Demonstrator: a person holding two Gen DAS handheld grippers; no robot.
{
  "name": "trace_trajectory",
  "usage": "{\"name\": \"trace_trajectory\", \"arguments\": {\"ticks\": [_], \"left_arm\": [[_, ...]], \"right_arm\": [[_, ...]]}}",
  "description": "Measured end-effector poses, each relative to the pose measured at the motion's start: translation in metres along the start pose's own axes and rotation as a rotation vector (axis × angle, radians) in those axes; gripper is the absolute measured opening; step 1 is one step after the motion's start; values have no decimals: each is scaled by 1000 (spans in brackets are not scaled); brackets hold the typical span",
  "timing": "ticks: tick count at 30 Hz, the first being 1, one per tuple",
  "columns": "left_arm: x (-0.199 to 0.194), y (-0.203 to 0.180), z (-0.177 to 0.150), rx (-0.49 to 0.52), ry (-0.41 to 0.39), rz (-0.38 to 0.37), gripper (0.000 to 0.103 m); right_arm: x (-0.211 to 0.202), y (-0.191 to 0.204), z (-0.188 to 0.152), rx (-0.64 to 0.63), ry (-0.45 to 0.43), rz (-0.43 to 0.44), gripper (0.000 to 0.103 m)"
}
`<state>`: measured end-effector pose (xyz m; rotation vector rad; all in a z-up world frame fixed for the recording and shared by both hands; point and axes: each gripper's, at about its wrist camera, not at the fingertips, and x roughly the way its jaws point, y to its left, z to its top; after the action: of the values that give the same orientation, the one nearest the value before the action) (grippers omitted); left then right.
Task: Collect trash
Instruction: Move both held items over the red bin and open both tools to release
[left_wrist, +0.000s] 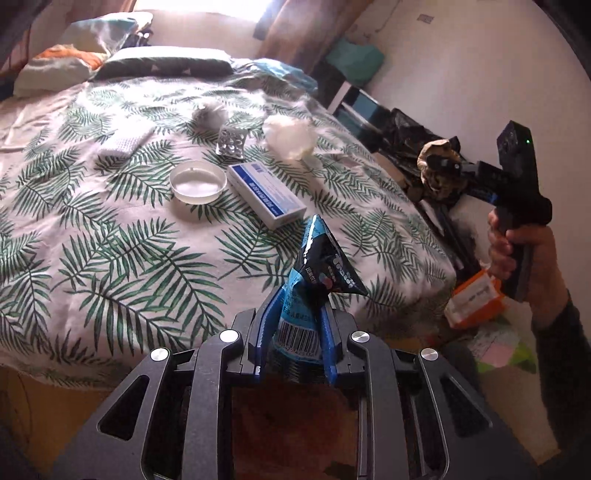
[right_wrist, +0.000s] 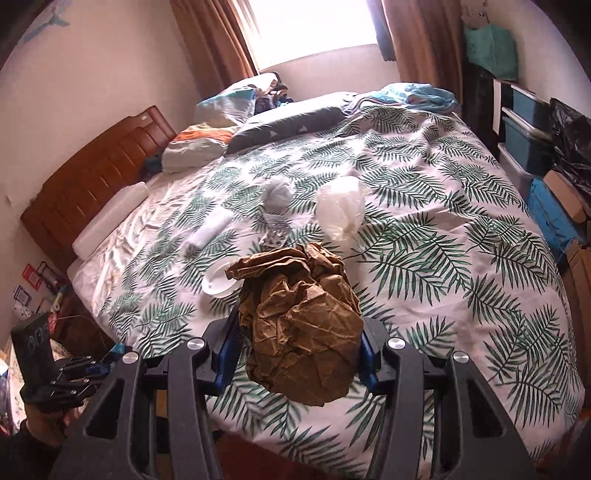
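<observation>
My left gripper (left_wrist: 300, 299) is shut on a blue and black snack wrapper (left_wrist: 321, 254), held above the near edge of the leaf-print bed (left_wrist: 110, 240). A crumpled brown paper ball (right_wrist: 303, 314) is clamped between the jaws of my right gripper (right_wrist: 299, 332), which is shut on it over the bed's near side. The left wrist view shows that paper (left_wrist: 439, 166) off the bed's right edge. Lying on the bed are a white and blue box (left_wrist: 266, 194), a round clear lid (left_wrist: 197, 181), a blister pack (left_wrist: 232, 142), a crumpled clear plastic bag (left_wrist: 288, 136) and a tissue ball (left_wrist: 210, 112).
Pillows (right_wrist: 288, 118) lie at the head of the bed by a wooden headboard (right_wrist: 92, 173). Storage bins (right_wrist: 524, 144) and a black bag (right_wrist: 569, 136) line the right wall. An orange box (left_wrist: 472, 299) and papers lie on the floor by the bed's corner.
</observation>
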<state>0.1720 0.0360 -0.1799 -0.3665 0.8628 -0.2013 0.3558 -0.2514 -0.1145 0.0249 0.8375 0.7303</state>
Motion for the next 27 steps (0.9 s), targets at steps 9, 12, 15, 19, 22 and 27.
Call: {"name": "trace_trajectory", "arguments": {"ticks": [9, 12, 15, 19, 22, 27], "left_arm": [[-12, -9, -62, -24, 123, 16, 23], [0, -5, -81, -34, 200, 21, 23], [18, -1, -98, -49, 280, 20, 23], [43, 4, -119, -86, 365, -12, 23], [62, 6, -133, -90, 420, -5, 23], [94, 12, -150, -83, 507, 14, 23]], "right_arm": [[-44, 63, -88, -94, 82, 69, 51], [-36, 77, -117, -118, 151, 88, 51], [-23, 89, -146, -161, 220, 88, 51], [-3, 89, -182, -162, 327, 98, 51], [16, 87, -206, -171, 407, 88, 51], [47, 78, -238, -187, 533, 72, 51]]}}
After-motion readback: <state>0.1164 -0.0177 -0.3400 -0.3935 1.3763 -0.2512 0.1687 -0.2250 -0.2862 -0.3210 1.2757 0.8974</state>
